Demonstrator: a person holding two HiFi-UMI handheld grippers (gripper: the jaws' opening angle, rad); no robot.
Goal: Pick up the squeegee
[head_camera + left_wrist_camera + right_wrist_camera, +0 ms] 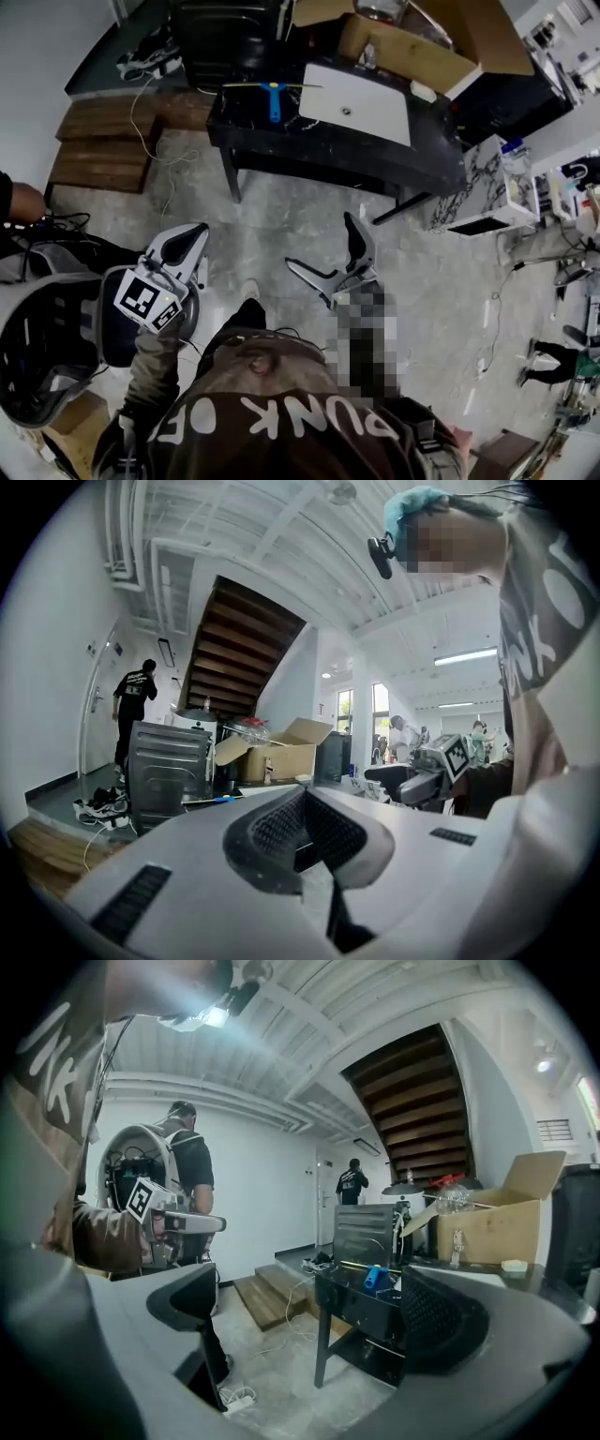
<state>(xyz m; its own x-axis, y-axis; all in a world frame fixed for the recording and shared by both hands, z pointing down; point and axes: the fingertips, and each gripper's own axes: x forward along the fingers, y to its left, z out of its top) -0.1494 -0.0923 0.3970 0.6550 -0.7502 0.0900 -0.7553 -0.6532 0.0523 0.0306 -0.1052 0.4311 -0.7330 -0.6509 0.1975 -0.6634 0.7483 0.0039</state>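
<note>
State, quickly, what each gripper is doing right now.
Left gripper: closed, holding nothing.
Right gripper: open, holding nothing.

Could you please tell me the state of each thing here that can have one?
Left gripper: jaws shut, empty.
Right gripper: jaws open, empty.
Squeegee: lying flat on the table, untouched.
Box: open, flaps up.

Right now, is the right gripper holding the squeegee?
No, the right gripper is open and empty, and the squeegee lies on the table ahead.
</note>
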